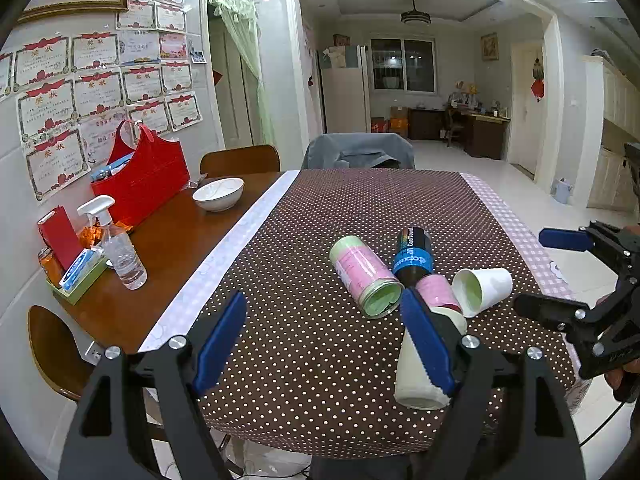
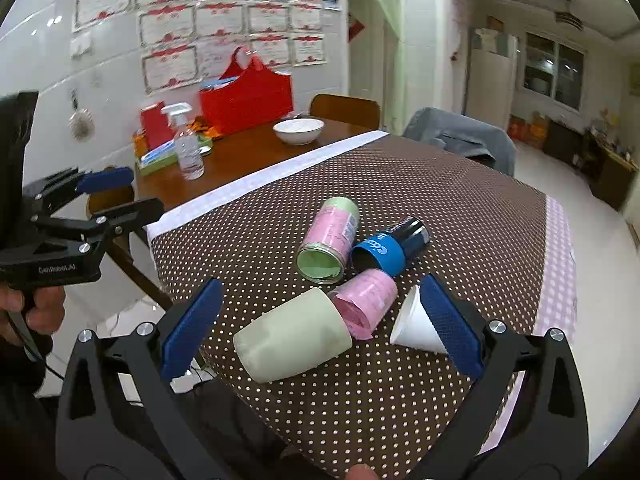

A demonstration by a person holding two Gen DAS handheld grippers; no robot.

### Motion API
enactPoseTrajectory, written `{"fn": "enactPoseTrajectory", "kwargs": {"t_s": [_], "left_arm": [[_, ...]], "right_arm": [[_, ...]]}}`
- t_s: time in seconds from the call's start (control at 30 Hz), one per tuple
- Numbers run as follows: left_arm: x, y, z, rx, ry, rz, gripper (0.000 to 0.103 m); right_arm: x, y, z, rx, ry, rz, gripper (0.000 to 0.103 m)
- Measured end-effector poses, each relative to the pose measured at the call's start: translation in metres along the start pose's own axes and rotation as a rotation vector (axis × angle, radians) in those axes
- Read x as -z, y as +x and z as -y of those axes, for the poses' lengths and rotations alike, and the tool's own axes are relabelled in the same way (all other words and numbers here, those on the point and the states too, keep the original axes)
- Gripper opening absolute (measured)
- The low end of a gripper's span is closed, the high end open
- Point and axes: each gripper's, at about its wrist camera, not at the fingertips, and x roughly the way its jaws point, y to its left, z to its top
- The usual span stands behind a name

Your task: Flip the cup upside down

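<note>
Several cups lie on their sides on the dotted brown tablecloth (image 1: 320,216). A pale green-white cup (image 2: 292,340) (image 1: 412,372) is nearest the front edge. Beside it lie a pink cup (image 2: 366,302) (image 1: 438,292), a white paper cup (image 2: 416,326) (image 1: 482,286), a pink and green jar-like cup (image 2: 330,238) (image 1: 366,274) and a dark cup with a blue band (image 2: 390,244) (image 1: 414,254). My left gripper (image 1: 324,344) is open above the front edge, its right finger over the pale cup. My right gripper (image 2: 320,326) is open around the pale, pink and paper cups, not touching.
On the bare wood at the left stand a white bowl (image 1: 218,194), a red bag (image 1: 140,178), a spray bottle (image 1: 120,248) and a tissue tray (image 1: 76,276). Chairs (image 1: 356,152) stand at the far edge. The table drops off at the right and front.
</note>
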Motion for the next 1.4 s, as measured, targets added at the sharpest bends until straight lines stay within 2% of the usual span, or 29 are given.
{"fn": "enactPoseTrajectory", "kwargs": {"t_s": [0.4,0.6,0.87,1.23,1.4], "left_arm": [[0.002,0.02,-0.003,-0.049,-0.024,-0.065,0.078],[0.007,0.031,-0.006,-0.083,-0.037,-0.106,0.078],[0.021,0.052,-0.006,-0.115,-0.038,-0.178,0.078],[0.041,0.077,-0.015,-0.156,-0.078,-0.28,0.078],[0.043,0.087,-0.027,-0.171,-0.099,-0.302,0.078]], "right_arm": [[0.003,0.036,-0.006,-0.112,-0.258,-0.105,0.097],[0.001,0.054,-0.006,-0.175,-0.451,-0.162,0.097],[0.024,0.084,-0.026,-0.283,-0.803,-0.295,0.097],[0.064,0.11,-0.068,-0.342,-1.37,-0.403,0.095],[0.08,0.118,-0.083,-0.368,-1.523,-0.429,0.095]]}}
